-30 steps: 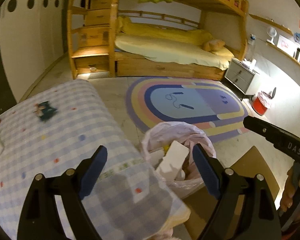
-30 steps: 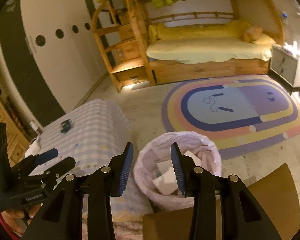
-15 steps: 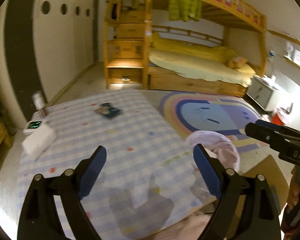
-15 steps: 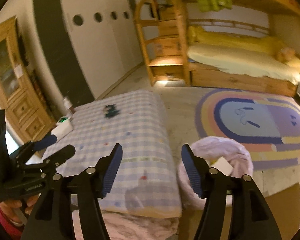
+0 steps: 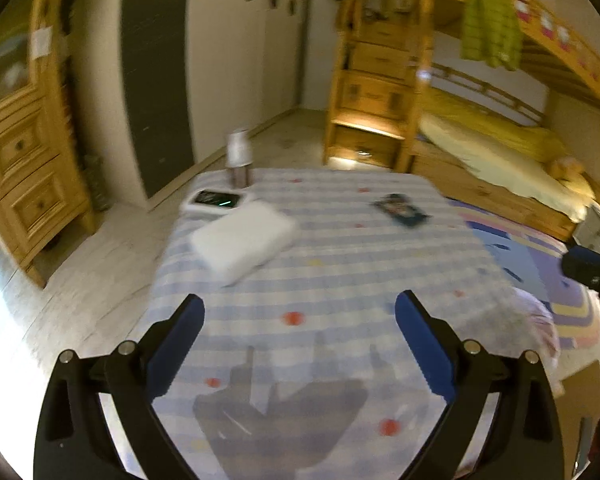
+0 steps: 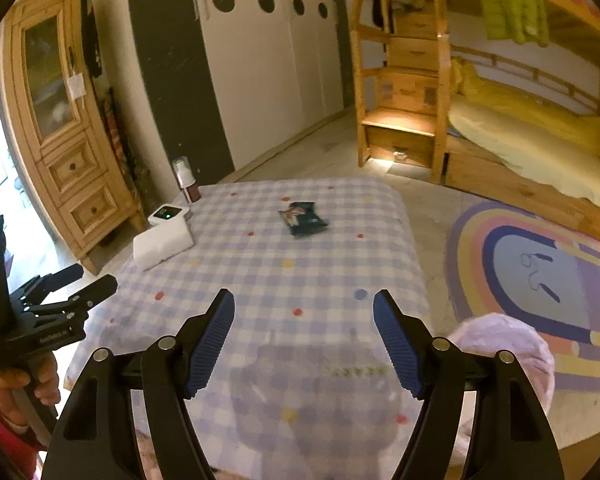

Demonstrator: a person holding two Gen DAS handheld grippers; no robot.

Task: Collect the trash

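A dark snack wrapper (image 6: 303,219) lies flat on the far middle of the checked table (image 6: 284,280); it also shows in the left wrist view (image 5: 402,209). A white foam block (image 5: 242,241) lies at the table's left; it shows in the right wrist view (image 6: 163,241) too. The bin with a pink liner (image 6: 504,344) stands on the floor at the table's right (image 5: 534,320). My left gripper (image 5: 298,344) is open and empty above the near table. My right gripper (image 6: 304,336) is open and empty above the near edge.
A small white device with a lit screen (image 6: 168,214) and a bottle (image 6: 186,182) stand at the table's far left corner. A wooden cabinet (image 6: 64,128) is at the left, a bunk bed (image 6: 500,120) and rainbow rug (image 6: 540,280) at the right.
Both grippers have swung left from over the bin to face the table. The right gripper's jaws have opened wider. The foam block and wrapper have come into closer view.
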